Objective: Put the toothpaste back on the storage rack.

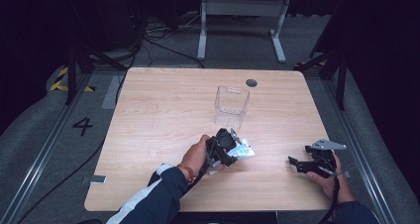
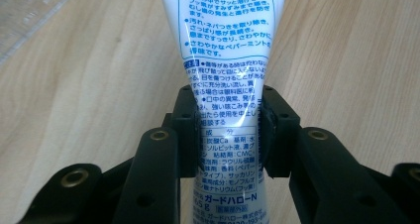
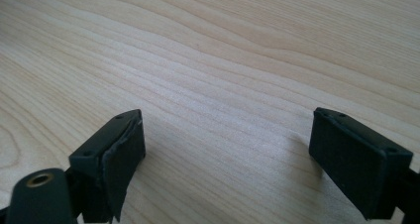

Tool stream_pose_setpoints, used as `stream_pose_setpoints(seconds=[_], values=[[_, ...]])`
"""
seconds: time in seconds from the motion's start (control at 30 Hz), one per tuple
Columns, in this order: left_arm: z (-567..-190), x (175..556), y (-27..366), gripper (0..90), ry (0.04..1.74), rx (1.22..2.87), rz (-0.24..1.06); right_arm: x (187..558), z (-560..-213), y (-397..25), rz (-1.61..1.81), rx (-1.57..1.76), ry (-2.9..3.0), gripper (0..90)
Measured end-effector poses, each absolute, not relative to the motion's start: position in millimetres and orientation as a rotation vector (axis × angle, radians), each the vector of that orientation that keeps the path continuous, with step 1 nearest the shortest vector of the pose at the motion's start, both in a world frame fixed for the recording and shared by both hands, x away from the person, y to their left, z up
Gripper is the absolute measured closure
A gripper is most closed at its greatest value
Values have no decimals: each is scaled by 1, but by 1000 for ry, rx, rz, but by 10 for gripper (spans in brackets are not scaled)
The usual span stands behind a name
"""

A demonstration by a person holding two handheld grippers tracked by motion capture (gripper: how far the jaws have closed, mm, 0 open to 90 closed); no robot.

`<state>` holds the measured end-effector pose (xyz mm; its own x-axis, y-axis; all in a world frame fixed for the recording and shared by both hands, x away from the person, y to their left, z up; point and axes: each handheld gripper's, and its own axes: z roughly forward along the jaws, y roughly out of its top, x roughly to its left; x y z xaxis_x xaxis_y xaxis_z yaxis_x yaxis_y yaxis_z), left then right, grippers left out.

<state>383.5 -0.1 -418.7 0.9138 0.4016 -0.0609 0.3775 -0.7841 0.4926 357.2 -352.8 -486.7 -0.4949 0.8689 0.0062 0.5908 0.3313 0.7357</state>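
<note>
Black jaws of the left gripper (image 2: 229, 130) pinch a white tube (image 2: 225, 50) across its flattened lower part; blue Japanese print covers the tube, which runs up toward 12 o'clock over the wooden table (image 2: 346, 60). A corner of a clear bin (image 2: 25, 11) sits at 10 o'clock in that view.

From above, the left gripper (image 1: 233, 147) holds the tube (image 1: 243, 150) low over the table, with the clear bin (image 1: 231, 105) standing upright just beyond it at 12 o'clock. The right gripper (image 1: 297, 164) rests well apart at 3 o'clock, its jaws spread wide and holding nothing, with bare table (image 3: 223, 60) between them.

Risks, as a judgement: the grip is on soft, slick plastic, so the tube could slide or swing when lifted. The bin looks light and its mouth narrow; a tube brought in tilted could catch the rim and tip or push the bin. Squeezing harder might force paste toward the cap.
</note>
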Motion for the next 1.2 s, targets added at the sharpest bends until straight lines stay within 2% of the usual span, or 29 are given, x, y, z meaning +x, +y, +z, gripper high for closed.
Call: stream_pose_setpoints(seconds=[1.2], values=[[-354, 409, 45, 679, 595, 2248, 191, 357, -487, -353, 976, 1288, 2214, 145]])
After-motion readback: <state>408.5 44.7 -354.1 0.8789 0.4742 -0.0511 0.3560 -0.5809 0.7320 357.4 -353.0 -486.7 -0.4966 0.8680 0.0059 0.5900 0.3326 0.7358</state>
